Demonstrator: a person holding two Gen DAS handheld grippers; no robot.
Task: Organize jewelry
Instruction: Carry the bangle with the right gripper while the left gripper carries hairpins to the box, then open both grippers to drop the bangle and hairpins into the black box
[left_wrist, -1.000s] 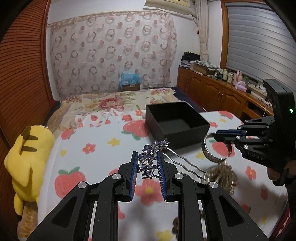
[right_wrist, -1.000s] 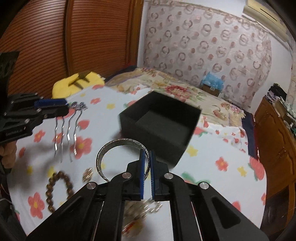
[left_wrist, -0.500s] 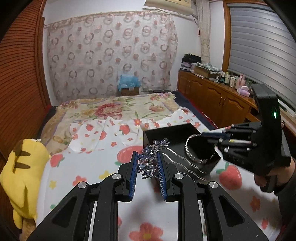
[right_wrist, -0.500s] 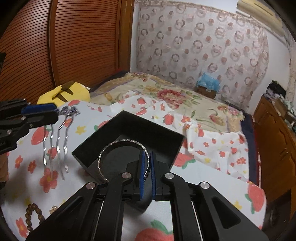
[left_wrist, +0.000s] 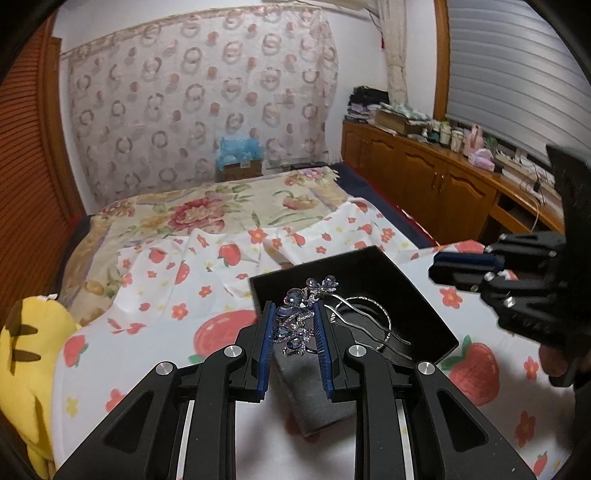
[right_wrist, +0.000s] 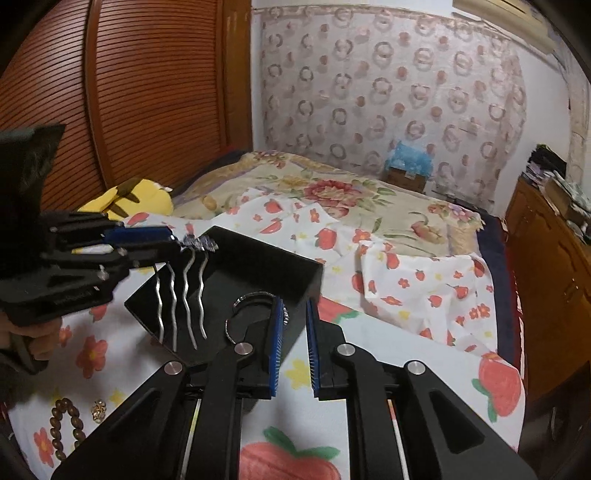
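My left gripper (left_wrist: 294, 332) is shut on a silver hair comb with blue gems (left_wrist: 300, 316), its prongs hanging over the open black box (left_wrist: 439, 334). The comb (right_wrist: 184, 291) and left gripper (right_wrist: 147, 240) also show in the right wrist view, above the box (right_wrist: 266, 269). My right gripper (right_wrist: 293, 345) is open just over the box's near side. The silver bangle (right_wrist: 240, 306) lies inside the box beside its left finger; it also shows in the left wrist view (left_wrist: 373, 314).
The box sits on a strawberry-print cloth (right_wrist: 406, 288) on a bed. A brown bead bracelet (right_wrist: 64, 424) and a small gold piece (right_wrist: 98, 410) lie at the near left. A yellow plush toy (left_wrist: 26, 350) is at the left; wooden cabinets (left_wrist: 424, 184) stand at the right.
My right gripper has opened and let the bangle drop into the box. My left gripper has carried the comb forward over the box.
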